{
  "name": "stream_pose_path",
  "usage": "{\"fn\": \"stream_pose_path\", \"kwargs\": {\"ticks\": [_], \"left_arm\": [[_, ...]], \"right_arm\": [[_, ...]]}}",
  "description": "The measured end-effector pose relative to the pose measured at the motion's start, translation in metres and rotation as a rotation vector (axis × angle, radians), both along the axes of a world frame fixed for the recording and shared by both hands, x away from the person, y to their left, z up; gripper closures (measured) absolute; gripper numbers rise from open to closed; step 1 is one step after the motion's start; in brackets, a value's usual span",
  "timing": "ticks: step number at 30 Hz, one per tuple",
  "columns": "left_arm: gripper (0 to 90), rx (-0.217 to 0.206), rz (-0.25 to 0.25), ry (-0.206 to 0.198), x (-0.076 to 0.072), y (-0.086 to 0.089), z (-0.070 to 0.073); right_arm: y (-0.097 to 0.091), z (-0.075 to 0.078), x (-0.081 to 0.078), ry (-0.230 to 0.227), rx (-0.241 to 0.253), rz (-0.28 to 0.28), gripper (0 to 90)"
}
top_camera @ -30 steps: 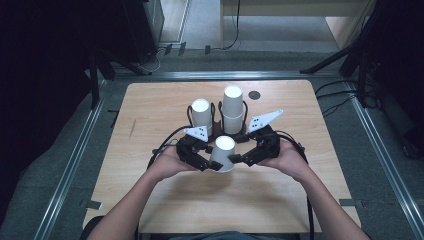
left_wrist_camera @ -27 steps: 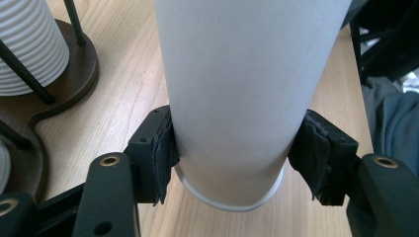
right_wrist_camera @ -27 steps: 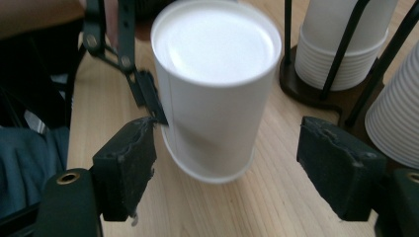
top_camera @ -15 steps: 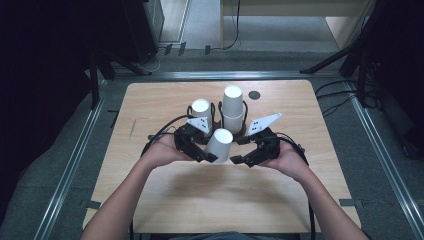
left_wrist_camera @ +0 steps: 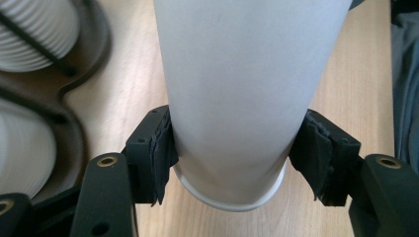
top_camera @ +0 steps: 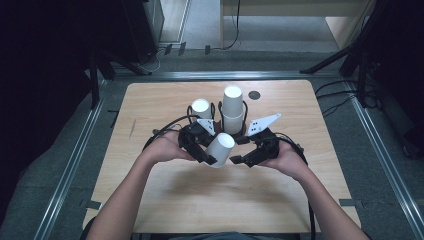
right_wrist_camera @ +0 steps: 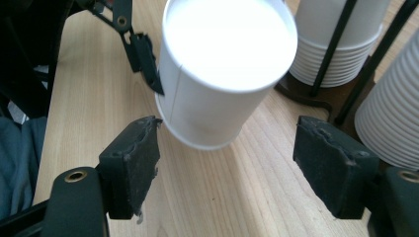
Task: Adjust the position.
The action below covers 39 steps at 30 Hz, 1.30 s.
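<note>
One wood table (top_camera: 165, 210); grey floor (top_camera: 60, 165) — dark room

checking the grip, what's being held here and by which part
The left gripper holds a white paper cup, clamped on its side wall near the rim. The right gripper is open, holding nothing.

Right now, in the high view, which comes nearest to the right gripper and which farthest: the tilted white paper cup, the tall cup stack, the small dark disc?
1. Tilted white paper cup, just left of the right gripper.
2. Tall white cup stack, behind it.
3. Small dark disc, near the table's far edge.
</note>
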<state>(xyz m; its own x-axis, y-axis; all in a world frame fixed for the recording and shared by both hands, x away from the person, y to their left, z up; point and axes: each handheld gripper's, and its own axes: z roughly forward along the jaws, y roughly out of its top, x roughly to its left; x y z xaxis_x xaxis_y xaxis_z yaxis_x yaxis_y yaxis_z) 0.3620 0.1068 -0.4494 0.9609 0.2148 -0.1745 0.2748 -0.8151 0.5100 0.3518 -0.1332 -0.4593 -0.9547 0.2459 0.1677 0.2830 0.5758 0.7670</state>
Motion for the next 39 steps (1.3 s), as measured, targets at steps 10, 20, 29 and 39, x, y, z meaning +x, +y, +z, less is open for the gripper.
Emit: {"fn": "stream_pose_path", "kwargs": {"ticks": [10, 20, 29, 39], "left_arm": [[36.1, 0.053, -0.078, 0.014, -0.006, -0.013, -0.01], [35.1, 0.069, -0.113, -0.023, -0.012, -0.017, -0.013], [21.0, -0.037, -0.034, -0.035, -0.013, -0.009, -0.012], [12.4, -0.15, 0.035, -0.017, -0.015, 0.003, -0.014]], "right_arm": [[0.013, 0.001, -0.004, -0.002, -0.031, 0.076, 25.9], [0.024, 0.0, -0.002, 0.023, -0.067, 0.119, 34.4], [0.02, 0.007, -0.004, 0.001, -0.077, 0.115, 35.1], [0.01, 0.009, -0.002, 0.008, -0.016, 0.072, 34.6]]}}
